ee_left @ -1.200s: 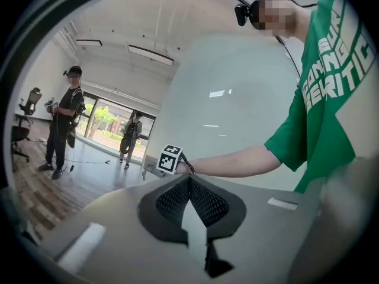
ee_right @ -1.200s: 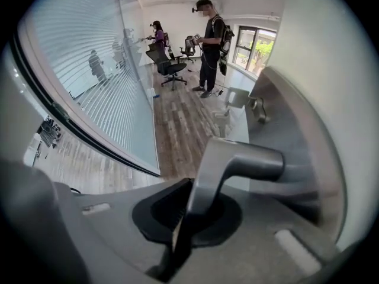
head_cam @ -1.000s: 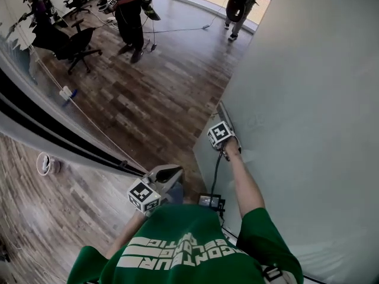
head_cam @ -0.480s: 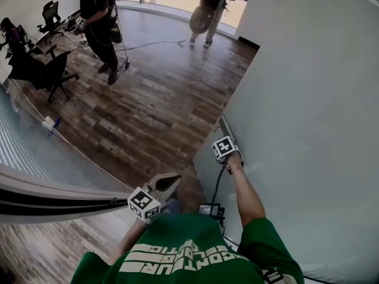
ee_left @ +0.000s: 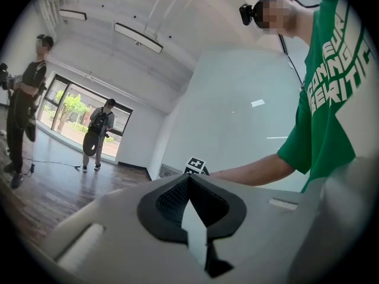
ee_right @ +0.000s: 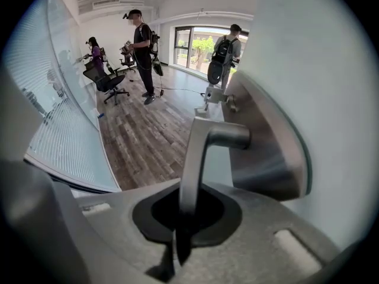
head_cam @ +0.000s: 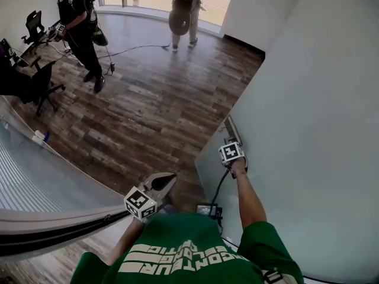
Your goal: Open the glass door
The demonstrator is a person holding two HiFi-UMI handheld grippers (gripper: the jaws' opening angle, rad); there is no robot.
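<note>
- Your right gripper (ee_right: 177, 220) is clamped on the lever handle (ee_right: 200, 149) of the glass door (head_cam: 308, 129). The jaws have just been closing, and the metal lever runs straight between them.
- In the right gripper view the lever comes up out of the dark pads, then bends right into the brushed metal plate (ee_right: 269, 158) mounted on the pane. So the pinch is on the lever's free end, not next to the plate.
- From the head view that gripper is tilted down and sits right against the door's edge, with your right arm stretched out along the pane.
- The door itself is the big pale sheet filling the right side of the head view. Its handle edge is on the side facing the wooden floor (head_cam: 154, 111).
- Your left gripper (head_cam: 167, 179) has its jaws pressed together with nothing between them. It's close in front of your body, left of the door and well apart from the handle.
- Farther back in the room there's a person in dark clothes (head_cam: 80, 28), another person with a backpack (head_cam: 186, 10) by the window, and an office chair (head_cam: 38, 81).
</note>
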